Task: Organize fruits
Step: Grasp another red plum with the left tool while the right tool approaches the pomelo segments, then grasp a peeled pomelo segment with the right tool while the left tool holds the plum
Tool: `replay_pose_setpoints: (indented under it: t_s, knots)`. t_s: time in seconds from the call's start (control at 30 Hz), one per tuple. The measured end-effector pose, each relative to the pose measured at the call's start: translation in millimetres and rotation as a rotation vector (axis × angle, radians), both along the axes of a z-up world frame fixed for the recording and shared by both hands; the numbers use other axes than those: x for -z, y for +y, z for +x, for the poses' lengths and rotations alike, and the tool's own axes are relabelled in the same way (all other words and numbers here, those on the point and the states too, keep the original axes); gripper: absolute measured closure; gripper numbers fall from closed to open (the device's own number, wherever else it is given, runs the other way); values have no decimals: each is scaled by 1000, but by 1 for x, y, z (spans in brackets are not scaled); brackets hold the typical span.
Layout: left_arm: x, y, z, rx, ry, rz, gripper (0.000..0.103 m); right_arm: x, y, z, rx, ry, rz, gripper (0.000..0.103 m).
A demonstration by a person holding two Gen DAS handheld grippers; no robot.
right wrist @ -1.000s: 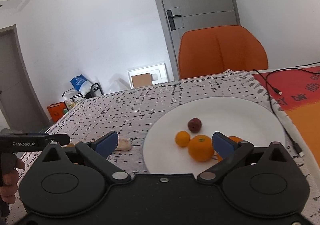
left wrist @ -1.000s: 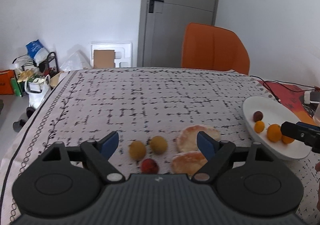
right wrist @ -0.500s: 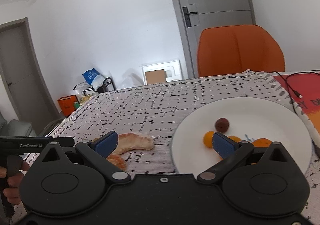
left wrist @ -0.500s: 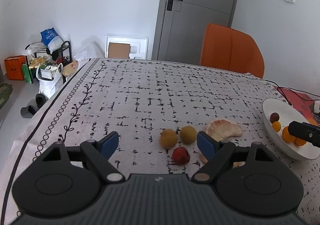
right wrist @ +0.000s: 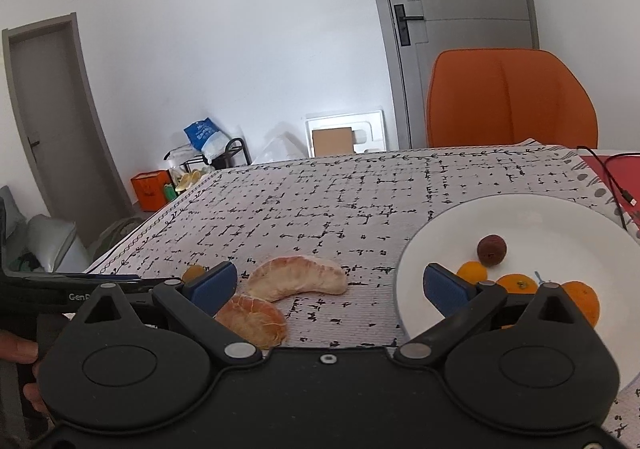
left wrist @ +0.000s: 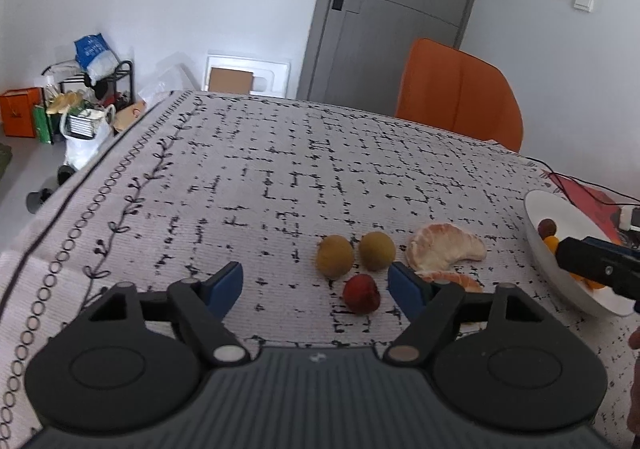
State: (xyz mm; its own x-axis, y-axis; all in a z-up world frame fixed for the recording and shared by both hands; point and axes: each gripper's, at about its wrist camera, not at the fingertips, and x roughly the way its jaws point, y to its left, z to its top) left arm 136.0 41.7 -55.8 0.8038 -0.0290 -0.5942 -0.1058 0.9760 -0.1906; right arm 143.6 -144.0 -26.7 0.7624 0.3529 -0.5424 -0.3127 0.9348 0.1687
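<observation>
On the patterned cloth lie two yellow-green round fruits (left wrist: 335, 255) (left wrist: 377, 250), a small red fruit (left wrist: 361, 294) and two peeled citrus segments (left wrist: 445, 246) (left wrist: 452, 278). My left gripper (left wrist: 315, 285) hovers just short of them; its jaws are closing, with only the red fruit near the right pad, untouched. My right gripper (right wrist: 331, 284) stands open over the larger segment (right wrist: 298, 275) and the nearer one (right wrist: 253, 319). A white plate (right wrist: 540, 214) to the right holds a dark round fruit (right wrist: 491, 249) and several small oranges (right wrist: 472, 272).
An orange chair (right wrist: 510, 97) stands at the far side of the table. A red mat with a black cable (right wrist: 612, 173) lies right of the plate. A hand (right wrist: 18, 349) holds the left gripper's handle. Bags and boxes sit on the floor at left.
Both views have swung left: the fruits and segments sit further right in the left view, and the plate slid right in the right view, exposing both segments. The left jaws narrowed slightly.
</observation>
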Motion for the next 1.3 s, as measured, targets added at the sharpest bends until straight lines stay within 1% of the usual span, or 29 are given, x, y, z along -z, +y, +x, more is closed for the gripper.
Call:
replay_pose_setpoints:
  t_s: [0.03, 0.13, 0.2, 0.23, 0.3, 0.37, 0.5, 0.57, 0.63, 0.77, 0.87, 0.93, 1.1, 1.17, 1.23, 1.3]
  knots:
    - [1, -1, 1, 11, 0, -5, 30, 0, 1, 0, 0, 2, -1, 2]
    - [5, -6, 4, 37, 4, -16, 40, 1, 3, 1, -3, 6, -6, 3]
    - [10, -8, 6, 49, 18, -27, 55, 2, 5, 2, -6, 11, -9, 7]
    - [11, -9, 6, 52, 17, -27, 59, 3, 6, 2, -9, 15, -11, 7]
    - [11, -8, 5, 67, 6, -33, 83, 2, 8, 2, -15, 22, -7, 8]
    - [11, -3, 3, 58, 8, -55, 82, 1, 9, 2, -25, 26, 7, 8]
    - [7, 6, -3, 33, -1, -41, 82, -1, 15, 4, -50, 21, 10, 9]
    - [5, 11, -6, 20, -2, -41, 82, 0, 19, 6, -65, 25, 13, 11]
    - [4, 15, -8, 8, -3, -38, 82, 2, 24, 8, -80, 37, 14, 14]
    - [2, 21, -13, -6, -7, -34, 82, 5, 35, 12, -118, 51, 9, 15]
    - [0, 26, -16, -18, -11, -33, 82, 8, 44, 16, -147, 55, 7, 19]
    - [0, 30, -19, -26, -13, -34, 82, 12, 49, 19, -164, 73, 7, 23]
    - [-1, 40, -24, -50, -15, -37, 82, 21, 60, 26, -187, 111, -10, 25]
    - [-2, 44, -26, -59, -17, -38, 82, 25, 64, 27, -197, 120, -21, 27]
    - [-3, 46, -28, -64, -19, -39, 82, 29, 67, 29, -210, 139, -34, 35]
    - [-2, 48, -29, -68, -18, -43, 82, 34, 70, 31, -217, 155, -43, 40]
